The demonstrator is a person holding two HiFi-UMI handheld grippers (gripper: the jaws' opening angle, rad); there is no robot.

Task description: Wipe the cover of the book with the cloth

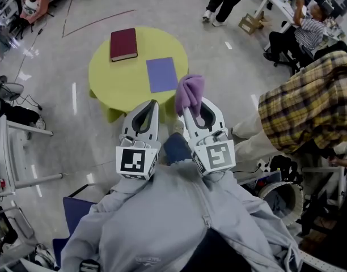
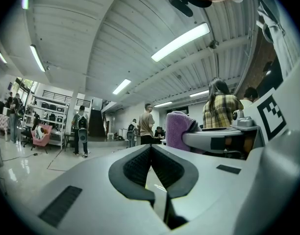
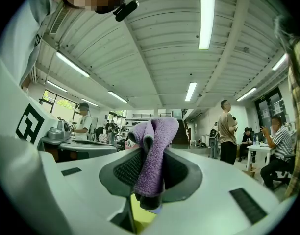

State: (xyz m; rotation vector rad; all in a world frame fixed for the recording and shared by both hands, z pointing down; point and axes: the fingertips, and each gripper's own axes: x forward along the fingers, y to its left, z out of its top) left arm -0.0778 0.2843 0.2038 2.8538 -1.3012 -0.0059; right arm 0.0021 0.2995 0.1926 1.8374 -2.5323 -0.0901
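Right tongs [image 1: 191, 109] around cloth [image 1: 189, 90], book [image 1: 123, 44] beyond

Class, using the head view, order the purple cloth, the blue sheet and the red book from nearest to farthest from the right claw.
1. The purple cloth: clamped in the right claw itself.
2. The blue sheet: on the near side of the yellow table, ahead and slightly left of the claw.
3. The red book: at the table's far left edge.

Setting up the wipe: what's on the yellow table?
A dark red book and a flat blue rectangle lie on the yellow table. The purple cloth in the right gripper covers its near edge.
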